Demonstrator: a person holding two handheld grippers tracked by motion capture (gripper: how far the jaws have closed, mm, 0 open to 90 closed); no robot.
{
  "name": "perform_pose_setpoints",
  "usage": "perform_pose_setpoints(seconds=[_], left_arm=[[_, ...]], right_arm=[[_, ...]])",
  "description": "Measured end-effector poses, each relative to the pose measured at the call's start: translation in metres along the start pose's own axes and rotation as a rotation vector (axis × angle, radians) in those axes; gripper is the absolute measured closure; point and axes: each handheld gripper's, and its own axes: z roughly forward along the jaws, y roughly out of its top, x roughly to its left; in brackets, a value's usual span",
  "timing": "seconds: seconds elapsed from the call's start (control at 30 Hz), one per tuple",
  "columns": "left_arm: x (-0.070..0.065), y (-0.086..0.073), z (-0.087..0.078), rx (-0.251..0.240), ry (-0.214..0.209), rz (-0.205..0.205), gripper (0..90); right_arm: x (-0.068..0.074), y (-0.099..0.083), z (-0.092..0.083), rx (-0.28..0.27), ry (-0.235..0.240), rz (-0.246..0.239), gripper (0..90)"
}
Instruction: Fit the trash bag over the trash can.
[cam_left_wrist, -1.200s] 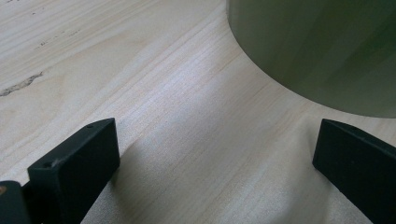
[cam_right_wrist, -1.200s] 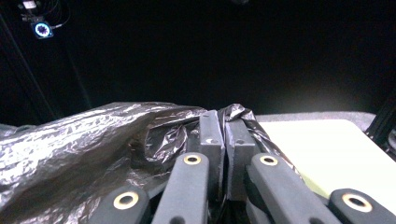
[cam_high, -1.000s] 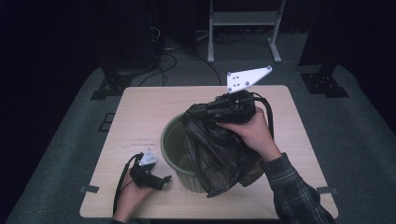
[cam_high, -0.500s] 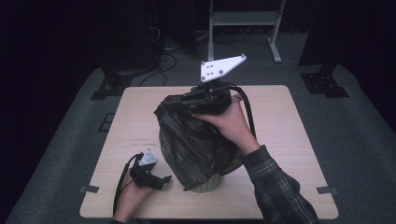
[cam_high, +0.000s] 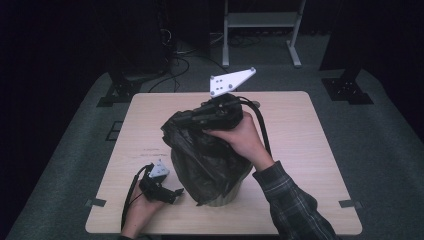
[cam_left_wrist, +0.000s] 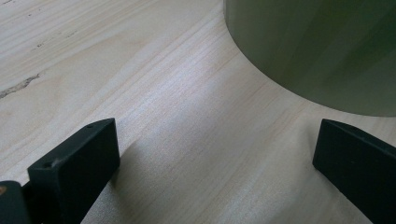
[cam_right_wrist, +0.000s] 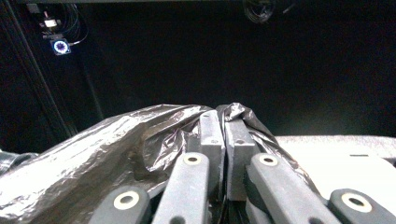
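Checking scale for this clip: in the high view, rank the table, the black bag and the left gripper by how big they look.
1. table
2. black bag
3. left gripper
The bag sits higher, nearer the camera, so it may look somewhat oversized.

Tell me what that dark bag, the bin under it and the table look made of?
Bag: thin plastic film, glossy, by its crinkles and sheen. Bin: probably smooth olive plastic with a soft, even shine. Table: pale wood or wood-look laminate, matte; grain lines show.

Light wooden table (cam_high: 310, 135) on grey carpet (cam_high: 380, 135); white metal stand (cam_high: 260, 20) at 12 o'clock, surroundings dark
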Motion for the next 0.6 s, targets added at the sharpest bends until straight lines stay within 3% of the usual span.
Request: perform_pose_setpoints(seconds=[0.3,0.6], left_arm=[[0.000,0.000,0.000,0.000,-0.001,-0.001,0.0],[0.000,0.000,0.000,0.000,-0.001,-0.001,0.0]], right_arm=[[0.005,-0.041,-0.041,0.033,-0.035,0.054,88.0],[0.007,-0.068,-0.063,0.089,-0.091,0.079,87.7]])
